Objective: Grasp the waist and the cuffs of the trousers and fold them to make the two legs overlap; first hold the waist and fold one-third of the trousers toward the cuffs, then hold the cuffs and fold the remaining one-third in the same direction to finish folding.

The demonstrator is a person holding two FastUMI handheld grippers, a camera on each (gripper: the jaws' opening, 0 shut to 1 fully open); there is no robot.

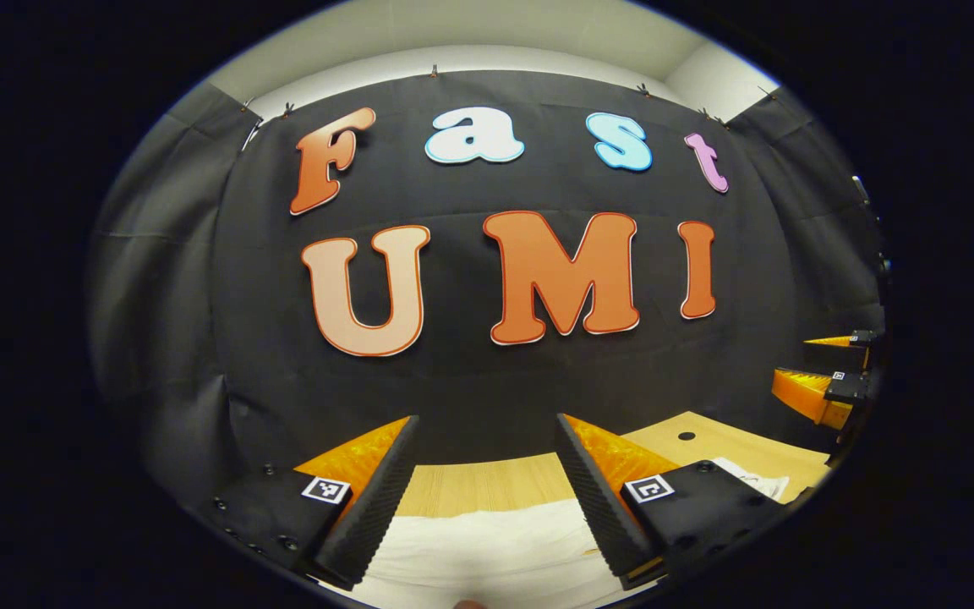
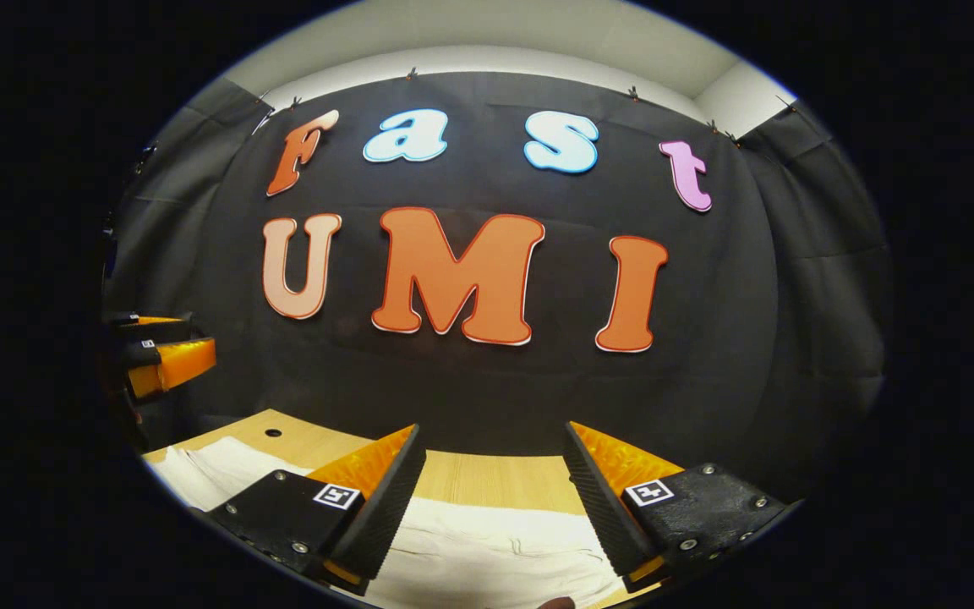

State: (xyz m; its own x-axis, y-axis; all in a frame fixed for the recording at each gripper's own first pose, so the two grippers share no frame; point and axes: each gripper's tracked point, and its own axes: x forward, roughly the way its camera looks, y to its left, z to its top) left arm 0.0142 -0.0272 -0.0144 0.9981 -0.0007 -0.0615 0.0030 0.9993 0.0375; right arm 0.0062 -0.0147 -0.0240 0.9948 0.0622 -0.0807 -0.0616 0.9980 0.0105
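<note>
L gripper: my fingers spread wide, nothing between them, held above the cloth and not touching it. R gripper: same, fingers wide apart, empty, also up off the cloth. Each gripper also shows at the edge of the other's view, off to the side.

Trousers: pale, off-white fabric lying flat on the bench just below and ahead of both sets of fingers. In the right gripper view the cloth runs leftward toward the L side, w/ a long crease or seam visible along it. Cannot tell from here which end is waist and which is cuffs. Bench is light wood; a small dark hole sits in its surface near the far edge.

Handling, my judgement: light, soft, limp; no stiffness to carry a fold by itself, so each end will sag between my two grips. Probably not slippery, not fragile. Best hold: pinch at the hems/edges, one gripper at the waist and one at the cuffs, taking all layers at once so the legs come over together. Shallow bite risks catching the top layer alone.

Step in hand: looks like the start, no fold made yet.

Writing: small square black-and-white marker tags on my finger mounts; no readable text. No brand or label visible on the trousers.
</note>
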